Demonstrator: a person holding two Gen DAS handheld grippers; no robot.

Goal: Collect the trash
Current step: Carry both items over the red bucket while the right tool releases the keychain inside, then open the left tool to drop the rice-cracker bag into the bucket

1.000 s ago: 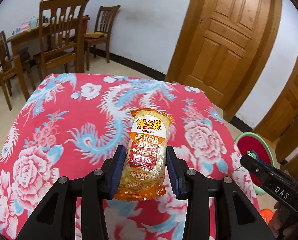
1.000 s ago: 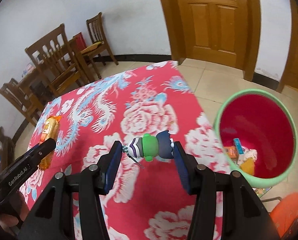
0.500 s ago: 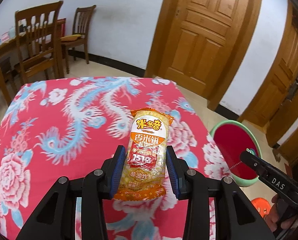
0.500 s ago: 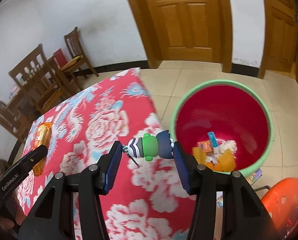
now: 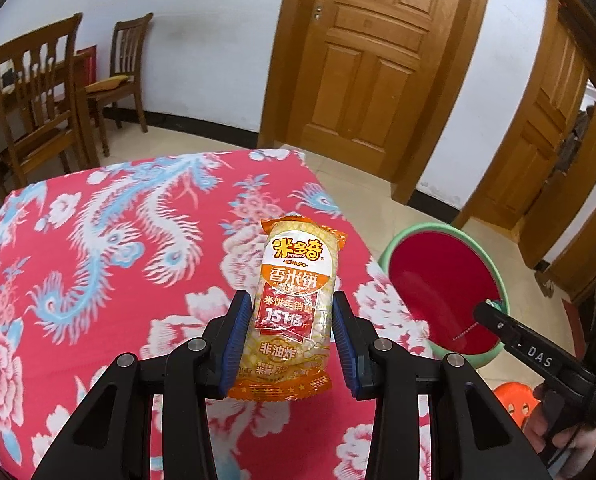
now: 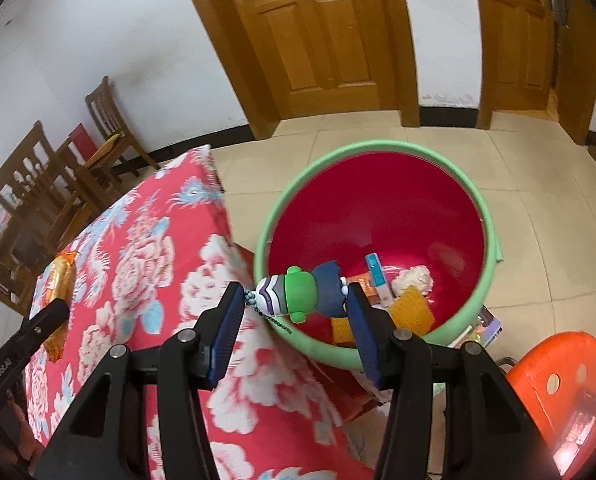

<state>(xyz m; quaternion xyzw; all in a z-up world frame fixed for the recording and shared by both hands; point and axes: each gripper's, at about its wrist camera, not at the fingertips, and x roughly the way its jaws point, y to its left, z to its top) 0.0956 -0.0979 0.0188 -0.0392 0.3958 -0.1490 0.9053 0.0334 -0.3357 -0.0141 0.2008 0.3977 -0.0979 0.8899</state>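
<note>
Between the left hand-held gripper's [image 5: 288, 344] closed pads, the snack packet [image 5: 292, 312] stands lengthwise, pointing forward; right hand-held gripper [image 6: 294, 320] clamps a toy figure [image 6: 302, 294] crosswise.

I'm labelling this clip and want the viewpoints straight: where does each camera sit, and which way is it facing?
Left wrist: on the left gripper, facing across the table toward the door; its fingers clamp a snack packet.
Right wrist: on the right gripper, angled down at the bin; it grips a toy figure.
Shared: table, bin, packet, each other's gripper.
</note>
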